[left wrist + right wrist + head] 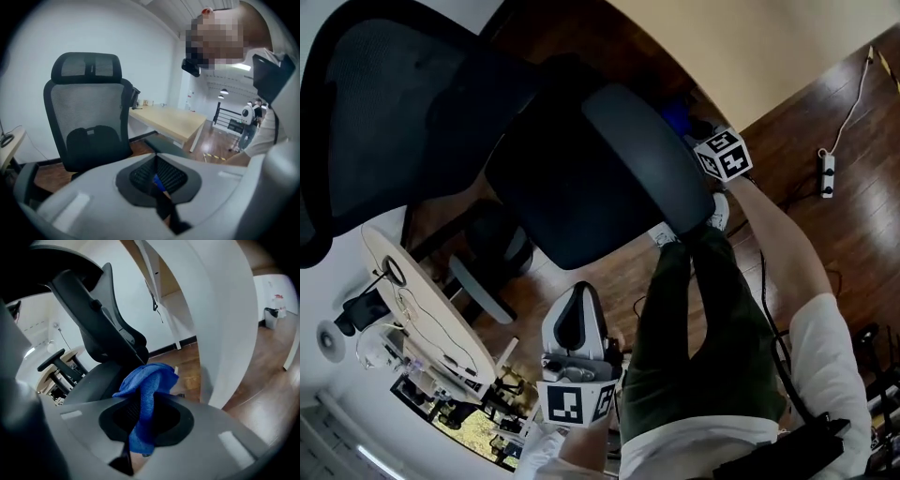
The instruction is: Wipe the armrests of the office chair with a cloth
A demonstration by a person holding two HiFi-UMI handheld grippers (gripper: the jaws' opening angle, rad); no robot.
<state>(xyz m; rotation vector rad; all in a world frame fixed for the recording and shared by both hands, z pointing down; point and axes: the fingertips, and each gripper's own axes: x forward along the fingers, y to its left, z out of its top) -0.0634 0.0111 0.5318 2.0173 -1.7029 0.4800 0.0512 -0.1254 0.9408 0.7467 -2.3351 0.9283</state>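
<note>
A black office chair [562,187] with a mesh back [89,117] stands before me. Its dark armrest pad [647,159] runs across the middle of the head view. My right gripper [145,401] is shut on a blue cloth [147,380], which bunches up out of the jaws. In the head view its marker cube [724,155] sits just beyond that armrest's far end, and the jaws are hidden behind the pad. My left gripper [579,295] is low at the front, pointing toward the chair. It [157,178] is shut, with only a small blue speck at the seam.
A wooden desk [173,119] stands to the right of the chair. A pale table with cables [422,309] lies at the left. A power strip [828,175] and its cord lie on the wood floor. A white pillar [225,324] rises close on the right. A person [251,122] stands far back.
</note>
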